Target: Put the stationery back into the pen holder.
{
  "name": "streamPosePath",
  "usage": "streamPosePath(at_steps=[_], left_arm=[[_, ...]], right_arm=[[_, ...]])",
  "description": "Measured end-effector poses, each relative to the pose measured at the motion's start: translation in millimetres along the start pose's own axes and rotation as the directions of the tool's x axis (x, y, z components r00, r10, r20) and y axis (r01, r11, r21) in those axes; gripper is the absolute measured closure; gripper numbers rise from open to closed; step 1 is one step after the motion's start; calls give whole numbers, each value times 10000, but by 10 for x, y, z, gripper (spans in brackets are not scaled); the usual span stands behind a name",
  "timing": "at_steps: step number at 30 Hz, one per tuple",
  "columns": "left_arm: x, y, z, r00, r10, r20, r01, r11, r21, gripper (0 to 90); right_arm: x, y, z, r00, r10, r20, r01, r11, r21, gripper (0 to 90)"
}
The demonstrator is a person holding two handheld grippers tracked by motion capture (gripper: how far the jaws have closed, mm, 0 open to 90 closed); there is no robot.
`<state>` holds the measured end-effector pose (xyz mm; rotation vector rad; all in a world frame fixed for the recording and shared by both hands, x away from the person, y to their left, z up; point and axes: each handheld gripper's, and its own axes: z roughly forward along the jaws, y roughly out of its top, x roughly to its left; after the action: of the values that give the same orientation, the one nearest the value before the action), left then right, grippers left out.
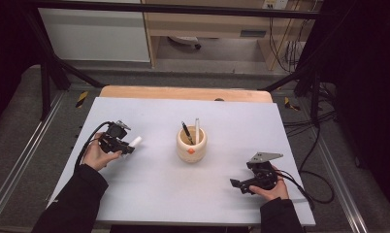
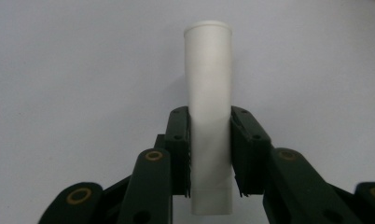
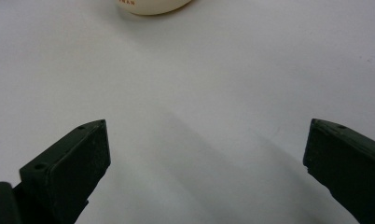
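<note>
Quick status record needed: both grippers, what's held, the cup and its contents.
left gripper: shut on white tube, held above the table left of the cup
right gripper: open, holding nothing, low over the table, right of the cup
cup: cream, upright at table centre, orange mark on its front
cup contents: black pen and white pen, both standing in it

The white tube goes between the jaws of the left tool, so its sides are hidden there, and its low end is cut off near the picture's bottom edge. In the right gripper view, the cream cup is cut off at the top, and its small red letters are too blurry to read.
</note>
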<state>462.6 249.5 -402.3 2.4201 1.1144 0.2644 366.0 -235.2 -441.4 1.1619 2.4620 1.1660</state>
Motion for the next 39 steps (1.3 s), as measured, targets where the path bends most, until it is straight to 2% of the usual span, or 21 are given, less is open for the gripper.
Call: streamPosePath(at_steps=[10,16,25,27,39], left_arm=[[-80,-29,-83,9994,-246,230,261,9972,-699,698],[-160,-13,-142,9993,-201,304,231,9945,-1018,698],[-287,-9,-179,9980,-208,591,303,9860,-1640,698],[-315,-3,-195,9984,-159,546,250,9851,-1701,698],[-513,47,-311,9966,-63,827,259,9708,-2384,698]], right_arm=[[-2,1,-4,10000,2,12,-2,10000,-1,11],[-7,3,-10,10000,-35,15,35,10000,-9,10],[-7,4,-13,10000,1,5,-1,10000,-73,10],[-10,4,-16,10000,-19,17,19,10000,-64,9],[-9,3,-17,10000,-26,-3,26,10000,-48,8]])
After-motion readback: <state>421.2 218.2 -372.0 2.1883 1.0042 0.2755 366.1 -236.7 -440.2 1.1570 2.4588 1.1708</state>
